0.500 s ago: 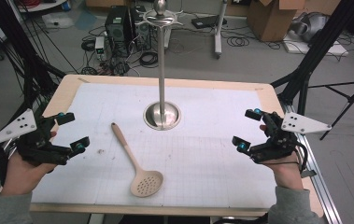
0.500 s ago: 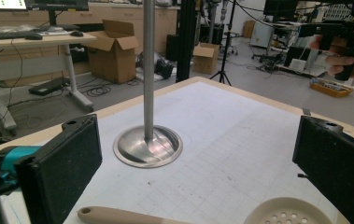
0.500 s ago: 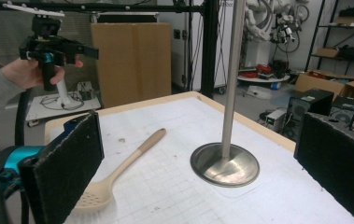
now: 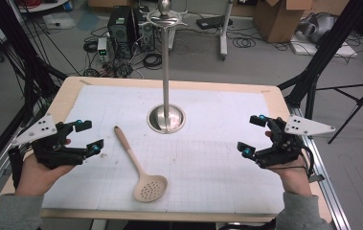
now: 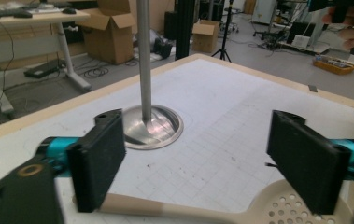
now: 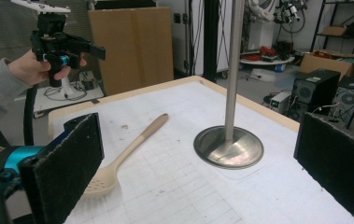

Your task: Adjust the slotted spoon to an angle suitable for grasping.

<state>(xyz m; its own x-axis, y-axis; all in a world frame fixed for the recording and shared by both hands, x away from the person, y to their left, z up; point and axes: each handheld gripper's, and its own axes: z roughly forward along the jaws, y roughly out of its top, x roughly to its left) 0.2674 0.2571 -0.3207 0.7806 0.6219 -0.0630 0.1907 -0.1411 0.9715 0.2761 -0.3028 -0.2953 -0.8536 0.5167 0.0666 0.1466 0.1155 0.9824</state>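
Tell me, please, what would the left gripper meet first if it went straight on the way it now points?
Probably the beige slotted spoon lying just ahead below the open left gripper; should it pass above that, the round steel stand base comes next, though depth is unclear.

I see the slotted spoon [image 4: 139,166] lying flat on the white mat, pale beige, its round perforated bowl toward six o'clock and its slim handle running up toward eleven o'clock. It rests untouched, at about seven o'clock from the stand's base [image 4: 166,119].

L tongs [image 4: 88,135] edged slightly toward the spoon [image 4: 141,167]; R tongs [image 4: 252,135] nudged a bit inward.
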